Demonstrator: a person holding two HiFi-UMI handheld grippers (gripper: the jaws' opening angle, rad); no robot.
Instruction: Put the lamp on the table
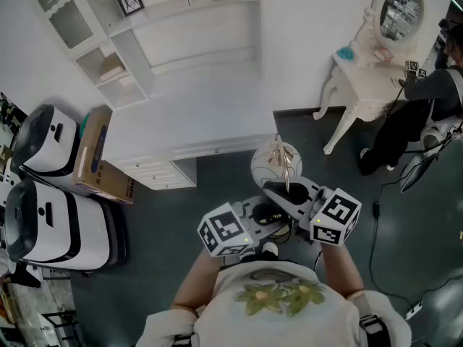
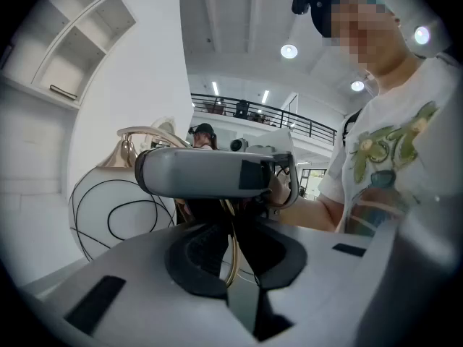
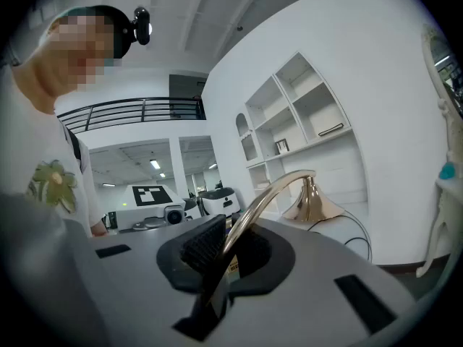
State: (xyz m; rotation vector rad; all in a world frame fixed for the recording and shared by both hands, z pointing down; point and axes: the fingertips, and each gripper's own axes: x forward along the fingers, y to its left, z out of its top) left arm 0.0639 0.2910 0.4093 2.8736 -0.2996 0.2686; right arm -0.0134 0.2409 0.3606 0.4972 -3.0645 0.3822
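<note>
The lamp has a white globe shade with black line markings and a curved gold arm. I hold it in the air in front of the person's chest, over the dark floor. My left gripper is shut on the thin gold arm, with the globe just beyond it. My right gripper is shut on the same gold arm higher up, below the gold cap. The white dressing table stands at the far right against the wall.
An oval mirror and small items sit on the table, and a person in dark clothes stands beside it. White shelving lines the back wall. A cardboard box and white machines stand left. Cables trail on the floor.
</note>
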